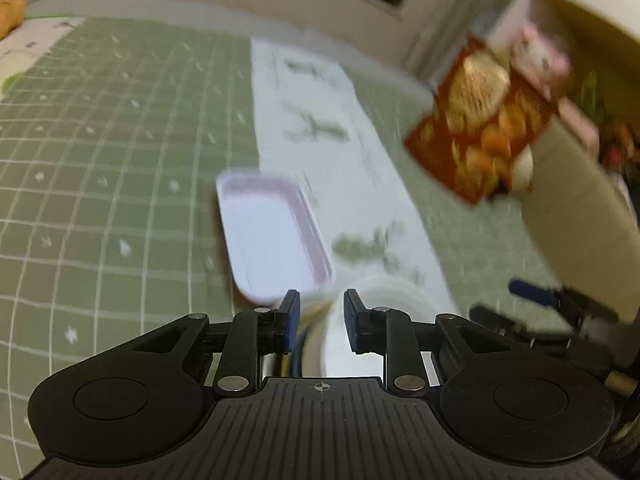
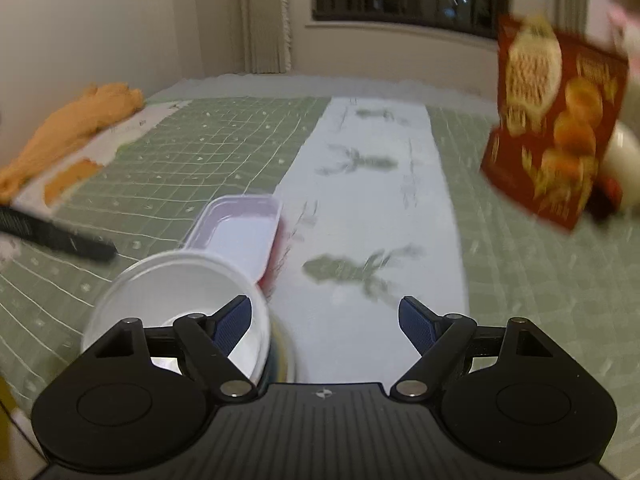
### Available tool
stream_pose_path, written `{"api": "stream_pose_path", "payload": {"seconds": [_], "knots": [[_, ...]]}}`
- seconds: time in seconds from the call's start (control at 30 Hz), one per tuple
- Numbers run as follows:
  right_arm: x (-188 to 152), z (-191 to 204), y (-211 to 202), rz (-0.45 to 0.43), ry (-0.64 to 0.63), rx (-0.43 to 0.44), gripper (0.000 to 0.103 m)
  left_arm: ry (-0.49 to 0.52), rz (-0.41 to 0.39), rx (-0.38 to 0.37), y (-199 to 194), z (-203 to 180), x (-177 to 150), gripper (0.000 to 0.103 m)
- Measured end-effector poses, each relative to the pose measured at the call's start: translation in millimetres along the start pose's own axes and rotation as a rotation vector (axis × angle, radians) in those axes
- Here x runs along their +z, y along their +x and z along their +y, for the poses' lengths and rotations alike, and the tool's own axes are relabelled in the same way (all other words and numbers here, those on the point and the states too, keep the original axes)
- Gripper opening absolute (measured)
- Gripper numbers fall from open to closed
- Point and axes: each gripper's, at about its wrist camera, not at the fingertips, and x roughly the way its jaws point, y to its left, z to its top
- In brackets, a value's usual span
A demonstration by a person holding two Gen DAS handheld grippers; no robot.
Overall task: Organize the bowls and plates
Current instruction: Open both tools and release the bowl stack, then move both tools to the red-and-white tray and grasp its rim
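A white bowl (image 2: 176,300) stands on the green quilted cloth, seemingly on a stack of other bowls with dark and yellow rims. A shallow rectangular pink-rimmed tray (image 2: 240,228) lies just beyond it. In the left wrist view the tray (image 1: 272,240) is ahead and the white bowl (image 1: 380,300) sits right at my left gripper (image 1: 318,320), whose narrowly parted jaws straddle the bowl's rim; contact is not clear. My right gripper (image 2: 324,328) is wide open and empty, its left finger over the bowl's edge.
A white runner with green prints (image 2: 372,200) crosses the green cloth. A red snack box (image 2: 556,120) stands at the right with white containers behind it. An orange cloth (image 2: 72,128) and a black comb-like tool (image 2: 56,236) lie at the left.
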Motion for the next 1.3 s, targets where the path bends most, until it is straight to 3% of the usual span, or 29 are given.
{"api": "stream_pose_path", "payload": {"seconds": [0.1,0.17,0.33,0.43,0.57,0.67,0.8,0.87,0.93,0.97,1.2,1.3], "knots": [[21.8,1.8,13.7,0.013,-0.082,-0.062,0.082,-0.049,-0.089,0.054,10.2,18.2,11.7,0.026],[37.4,-2.9,32.6,0.065,-0.083,-0.056,0.082,-0.096,-0.119,0.089,28.6,33.9,14.0,0.026],[75.6,-12.0,93.3,0.278,0.015,-0.065,0.082,-0.234,-0.101,0.020,88.8,81.3,9.1,0.026],[91.3,-12.3,127.2,0.360,0.037,0.004,0.082,-0.253,-0.083,-0.006,114.8,95.2,10.2,0.026],[104.4,-6.1,179.6,0.429,0.017,0.065,0.082,-0.240,-0.084,0.026,134.7,105.1,11.8,0.026],[105.1,6.4,213.7,0.472,-0.037,0.059,0.081,-0.245,-0.072,0.023,144.0,111.6,8.1,0.027],[101.5,16.2,242.8,0.528,0.013,0.199,0.080,-0.239,-0.064,-0.009,150.4,112.2,6.5,0.031],[95.7,20.3,253.4,0.558,0.038,0.250,0.074,-0.236,-0.046,-0.038,151.7,110.7,5.6,0.031],[88.1,24.8,265.2,0.603,0.057,0.275,0.054,-0.250,-0.030,-0.090,150.7,110.3,4.5,0.031],[85.1,25.4,269.2,0.626,0.065,0.288,0.052,-0.255,-0.025,-0.113,150.7,109.8,4.0,0.031],[82.3,21.6,263.2,0.608,0.070,0.286,0.045,-0.230,0.056,-0.090,175.3,101.9,0.2,0.031],[81.9,23.3,263.0,0.611,0.047,0.292,0.042,-0.250,0.072,-0.141,181.2,103.6,-0.8,0.031]]}}
